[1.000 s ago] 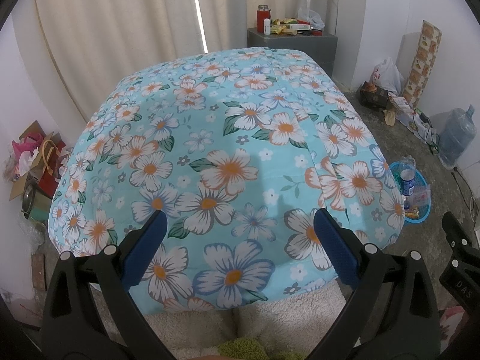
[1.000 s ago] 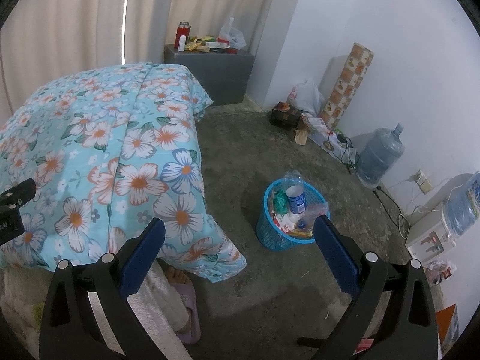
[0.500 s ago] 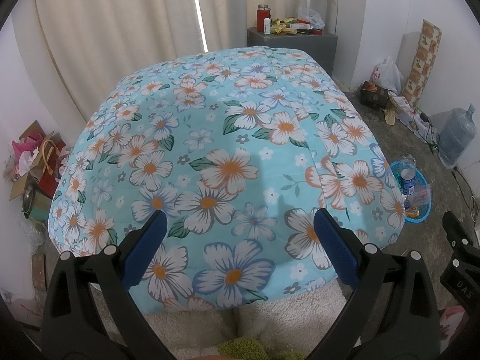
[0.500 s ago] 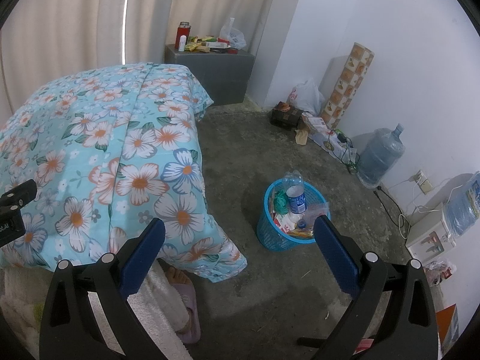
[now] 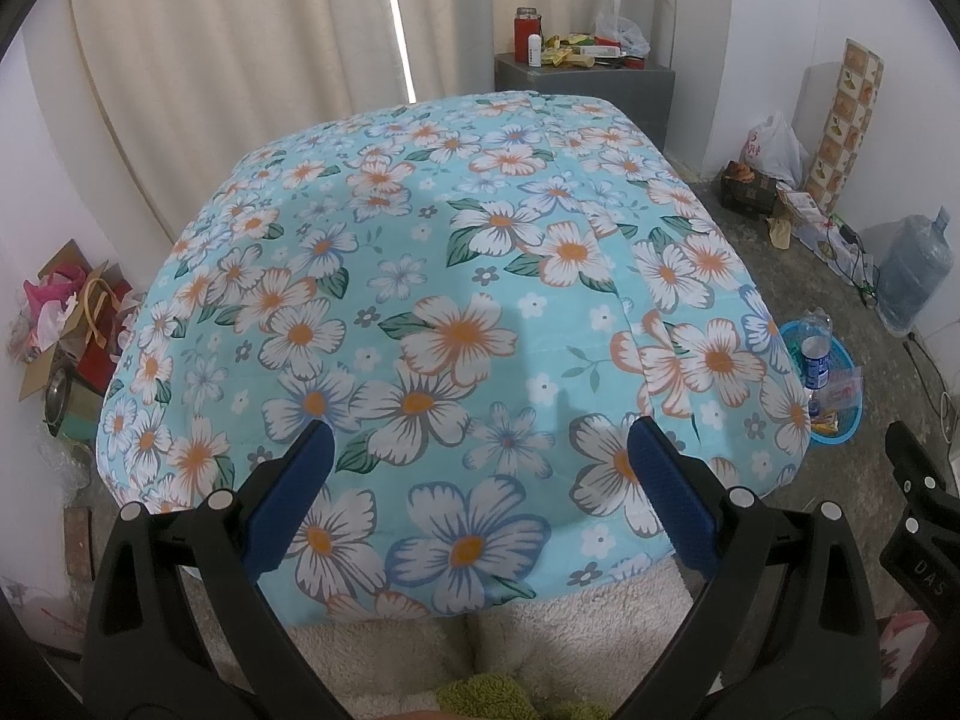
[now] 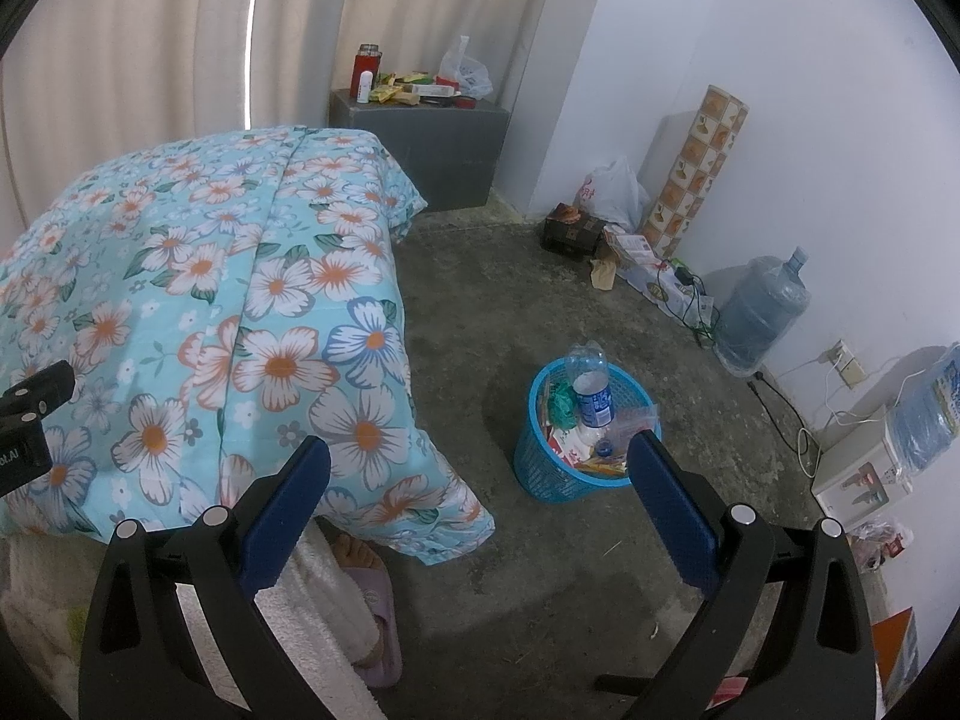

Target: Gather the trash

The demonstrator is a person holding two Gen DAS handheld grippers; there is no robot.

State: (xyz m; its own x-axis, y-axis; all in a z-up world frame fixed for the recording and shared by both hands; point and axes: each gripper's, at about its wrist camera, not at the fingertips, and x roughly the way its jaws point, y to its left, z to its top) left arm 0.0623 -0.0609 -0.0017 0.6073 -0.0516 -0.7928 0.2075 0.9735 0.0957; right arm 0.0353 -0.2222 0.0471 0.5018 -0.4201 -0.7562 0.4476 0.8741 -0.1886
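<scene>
A blue plastic trash basket (image 6: 543, 474) stands on the concrete floor beside the bed; it holds a clear plastic bottle (image 6: 591, 387), wrappers and a plastic bag. It also shows at the right edge of the left wrist view (image 5: 849, 423). My right gripper (image 6: 477, 474) is open and empty, held above the floor short of the basket. My left gripper (image 5: 477, 462) is open and empty over the near end of the floral bedspread (image 5: 456, 312).
A grey cabinet (image 6: 444, 150) with a red flask and packets stands at the back. Bags, a box and a patterned roll (image 6: 696, 168) line the right wall, with a water jug (image 6: 759, 312) and cables. A slippered foot (image 6: 366, 576) is near the bed. Boxes (image 5: 66, 324) sit left.
</scene>
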